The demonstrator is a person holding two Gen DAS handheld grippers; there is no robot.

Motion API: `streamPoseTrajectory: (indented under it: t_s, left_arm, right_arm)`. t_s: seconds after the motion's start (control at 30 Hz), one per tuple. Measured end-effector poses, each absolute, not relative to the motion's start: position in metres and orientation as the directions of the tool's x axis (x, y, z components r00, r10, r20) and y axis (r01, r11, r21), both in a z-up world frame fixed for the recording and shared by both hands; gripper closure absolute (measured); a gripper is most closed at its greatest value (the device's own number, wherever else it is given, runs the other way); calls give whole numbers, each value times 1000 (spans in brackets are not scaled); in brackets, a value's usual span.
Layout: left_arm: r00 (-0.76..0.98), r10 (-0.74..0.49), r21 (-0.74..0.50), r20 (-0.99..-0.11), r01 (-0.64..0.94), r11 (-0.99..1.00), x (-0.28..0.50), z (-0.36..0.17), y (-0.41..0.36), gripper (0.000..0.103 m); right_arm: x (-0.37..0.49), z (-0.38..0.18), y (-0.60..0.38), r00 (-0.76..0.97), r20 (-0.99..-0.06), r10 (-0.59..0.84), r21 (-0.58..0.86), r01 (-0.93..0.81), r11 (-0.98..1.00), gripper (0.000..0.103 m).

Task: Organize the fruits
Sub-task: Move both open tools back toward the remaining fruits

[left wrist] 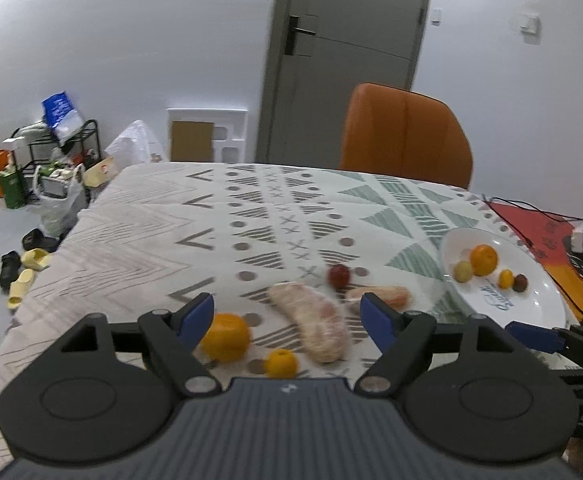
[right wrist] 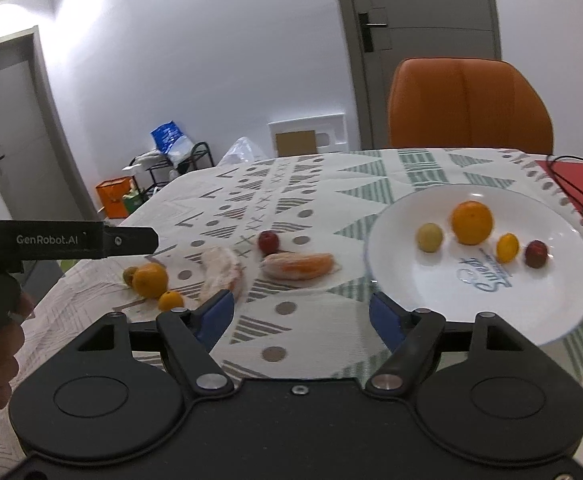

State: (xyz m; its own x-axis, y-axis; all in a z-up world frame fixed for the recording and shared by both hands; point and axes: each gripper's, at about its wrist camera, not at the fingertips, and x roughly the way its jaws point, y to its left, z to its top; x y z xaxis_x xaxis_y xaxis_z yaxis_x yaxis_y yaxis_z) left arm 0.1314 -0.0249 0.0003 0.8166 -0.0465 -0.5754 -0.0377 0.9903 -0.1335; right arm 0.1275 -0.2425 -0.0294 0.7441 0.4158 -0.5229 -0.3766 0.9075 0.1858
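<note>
"GenRobot.AI" read on left gripper (right wrist: pixel 131 240) body | left gripper (left wrist: pixel 287 316) held wide, empty, above orange (left wrist: pixel 227 336) | right gripper (right wrist: pixel 301 316) spread wide, empty, beside plate (right wrist: pixel 551 320)

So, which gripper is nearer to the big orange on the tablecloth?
Left. The left gripper is open right over the big orange, which lies beside its left finger. The right gripper is open near the plate, farther away.

Open tabletop (right wrist: pixel 291 184) is left between the plate (right wrist: pixel 391 280) and the loose fruit; the far edge is blocked by an orange chair (right wrist: pixel 467 104), the right by cables (right wrist: pixel 571 188).
</note>
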Motion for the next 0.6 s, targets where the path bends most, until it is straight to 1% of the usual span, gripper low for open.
streamPoseTrajectory:
  t_s: [0.1, 0.6]
  left_arm:
    - [815, -21, -138, -579, -72, 988, 130, -1, -12, 24]
    - [790, 23, -157, -612, -149, 976, 129, -24, 29, 23]
  right_arm:
    - [129, -30, -234, 736, -523, 430, 184, -394, 900, 24]
    - [136, -34, -193, 683, -546, 485, 170, -477, 862, 25]
